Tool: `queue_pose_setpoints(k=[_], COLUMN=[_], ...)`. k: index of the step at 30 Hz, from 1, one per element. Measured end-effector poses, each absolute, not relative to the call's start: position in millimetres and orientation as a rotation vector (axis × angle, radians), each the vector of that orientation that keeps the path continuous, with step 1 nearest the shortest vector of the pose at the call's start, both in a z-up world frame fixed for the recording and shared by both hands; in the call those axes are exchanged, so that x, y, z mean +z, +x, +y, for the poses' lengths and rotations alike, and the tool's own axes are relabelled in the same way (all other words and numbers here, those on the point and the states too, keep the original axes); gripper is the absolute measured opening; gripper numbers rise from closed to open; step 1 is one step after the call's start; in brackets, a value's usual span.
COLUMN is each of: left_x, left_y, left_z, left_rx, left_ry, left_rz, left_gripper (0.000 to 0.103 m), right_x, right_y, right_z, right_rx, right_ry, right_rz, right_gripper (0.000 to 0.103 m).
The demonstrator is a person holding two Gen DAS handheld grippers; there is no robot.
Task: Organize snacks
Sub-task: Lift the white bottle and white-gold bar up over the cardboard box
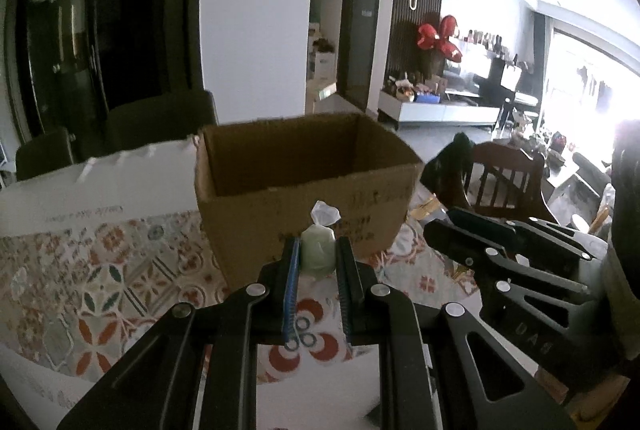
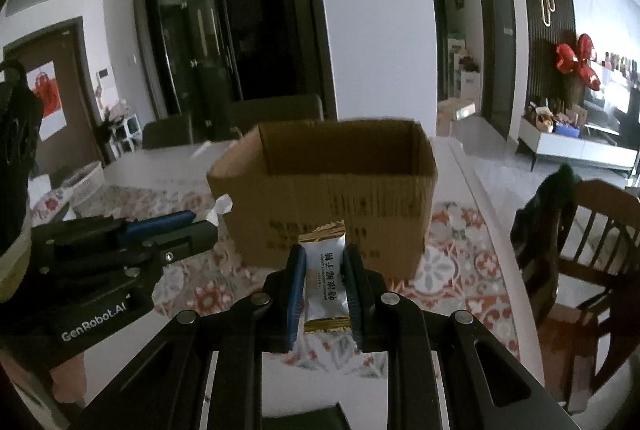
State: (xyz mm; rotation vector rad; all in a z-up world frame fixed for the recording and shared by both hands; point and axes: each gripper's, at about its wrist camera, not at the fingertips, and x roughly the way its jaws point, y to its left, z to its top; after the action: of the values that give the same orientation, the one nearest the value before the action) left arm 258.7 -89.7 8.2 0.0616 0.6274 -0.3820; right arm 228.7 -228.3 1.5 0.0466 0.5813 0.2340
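Note:
An open cardboard box (image 1: 304,185) stands on the patterned tablecloth, straight ahead of both grippers; it is also in the right wrist view as the box (image 2: 332,189). My left gripper (image 1: 318,250) is shut on a pale green wrapped candy (image 1: 318,252) with a twisted clear top, held above the cloth in front of the box. My right gripper (image 2: 324,262) is shut on a white candy packet (image 2: 325,282) with gold ends and dark print. Each gripper shows in the other's view: the right gripper (image 1: 452,226) at right, the left gripper (image 2: 200,226) at left. The box's inside is hidden.
A floral tablecloth (image 1: 100,270) covers the table. A wooden chair (image 2: 592,250) with a dark garment stands right of the table. Dark chairs (image 1: 160,117) sit behind the table. A small woven basket (image 2: 86,177) lies far left.

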Motion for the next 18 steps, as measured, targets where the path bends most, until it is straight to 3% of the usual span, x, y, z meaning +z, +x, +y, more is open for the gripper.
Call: queue_pose_setpoints(k=[18], left_x=[51], left_y=[304], left_z=[-87], left_rx=[-0.356], left_ry=[0.097], left_rz=[0.530], left_gripper=[0.019], right_x=[51], right_y=[276], right_z=[-231], right_rx=[0.223], right_ry=[0.041], right_rz=[0.469], right_gripper=[0.021])
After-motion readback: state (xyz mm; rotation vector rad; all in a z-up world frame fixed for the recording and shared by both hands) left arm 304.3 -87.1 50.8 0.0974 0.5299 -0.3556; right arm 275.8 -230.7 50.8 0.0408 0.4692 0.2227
